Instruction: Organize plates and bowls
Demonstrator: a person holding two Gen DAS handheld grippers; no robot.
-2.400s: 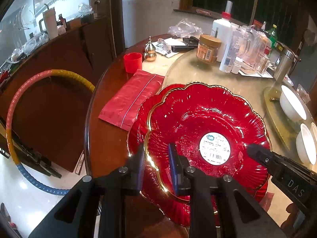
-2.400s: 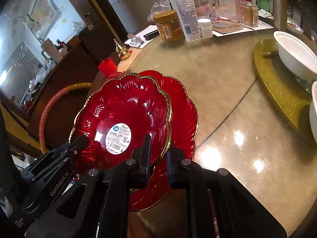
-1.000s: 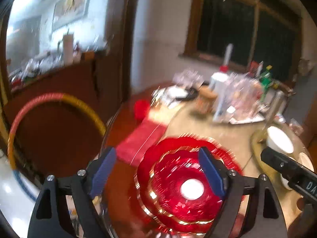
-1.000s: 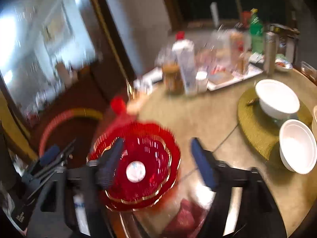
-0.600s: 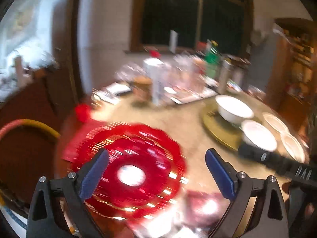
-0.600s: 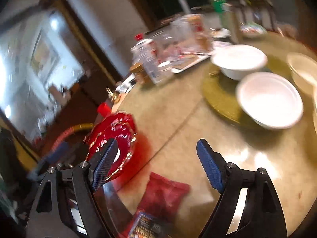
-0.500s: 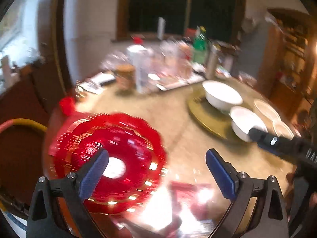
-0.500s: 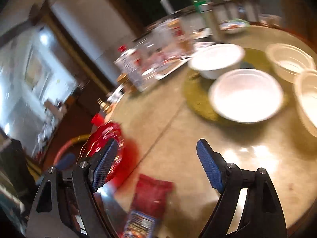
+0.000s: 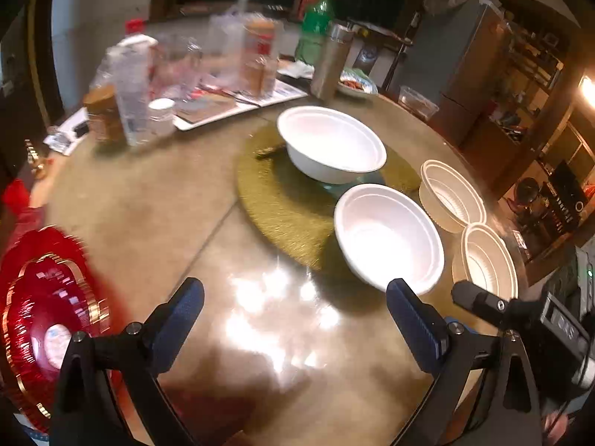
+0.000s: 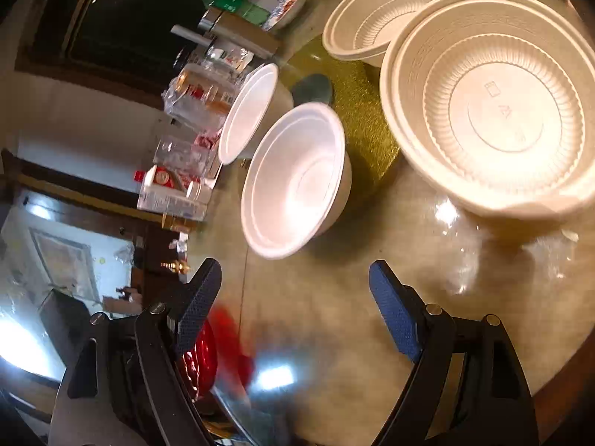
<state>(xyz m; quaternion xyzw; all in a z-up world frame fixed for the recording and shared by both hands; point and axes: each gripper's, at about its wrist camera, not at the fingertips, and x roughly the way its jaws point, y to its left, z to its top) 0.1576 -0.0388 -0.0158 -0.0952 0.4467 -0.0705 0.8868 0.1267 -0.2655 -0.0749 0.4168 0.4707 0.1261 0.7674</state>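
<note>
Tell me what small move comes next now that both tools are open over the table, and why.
Probably bring the right tool forward onto the rim of the nearer white bowl. Both tools are open and empty, the red plates already sit stacked at the table's edge, and four bowls lie loose. That bowl is right ahead of the right tool; the left tool faces it too.

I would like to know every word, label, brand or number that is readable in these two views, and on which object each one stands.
No text can be read with certainty.
Sticker on the red plates: white, print blurred.
Nearest ribbed bowl: embossed marks on its bottom, too faint to read.
Carton with red label: print too small.
Green bottle and jars: labels blurred.
Device at the right edge: marking unreadable.
</note>
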